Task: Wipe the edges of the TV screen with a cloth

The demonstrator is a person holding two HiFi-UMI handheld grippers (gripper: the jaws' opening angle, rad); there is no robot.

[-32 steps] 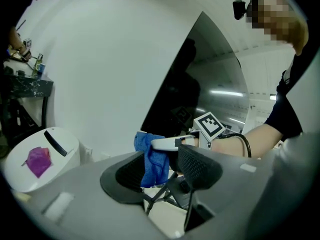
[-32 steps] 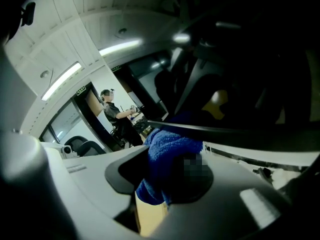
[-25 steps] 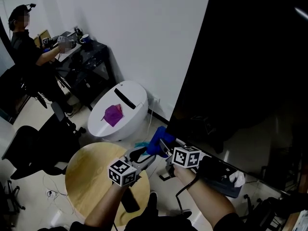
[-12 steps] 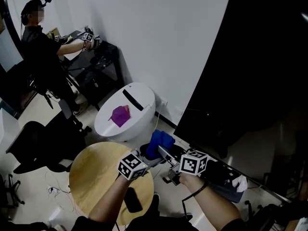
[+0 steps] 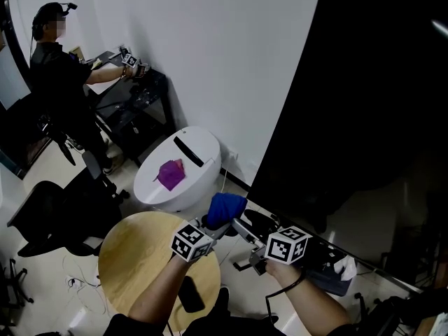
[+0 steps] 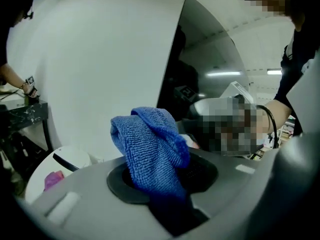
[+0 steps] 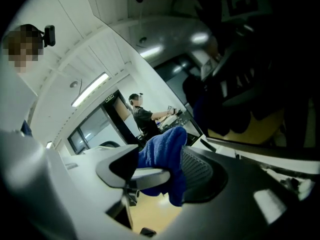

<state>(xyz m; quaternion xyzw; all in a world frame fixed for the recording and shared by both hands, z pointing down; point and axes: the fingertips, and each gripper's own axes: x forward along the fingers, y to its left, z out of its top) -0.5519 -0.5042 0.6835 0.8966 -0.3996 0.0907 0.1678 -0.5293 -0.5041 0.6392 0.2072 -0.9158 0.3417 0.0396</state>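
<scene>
1. My left gripper (image 6: 162,189) has just been closing, and its jaws are now clamped on the blue cloth (image 5: 225,207). The cloth bunches up above the pads.
2. My right gripper (image 7: 165,176) has just been opening. Its jaws stand wide apart and a fold of the cloth hangs between them. I can't tell whether the cloth brushes the right-hand pad, but nothing is pinching it there.
3. The two grippers sit close together at the near edge of the head view, left one on the left, both reaching toward the cloth.
4. The cloth is near the lower left corner of the TV screen (image 5: 371,82), beyond the far rim of the round wooden table (image 5: 133,257). It looks clear of the screen.
5. Further left, by the white wall (image 5: 210,47), stands a white bin (image 5: 196,152) with a purple scrap (image 5: 170,174) on its lid.
6. At the far left a person (image 5: 59,68) sits at a dark desk (image 5: 140,93).
</scene>
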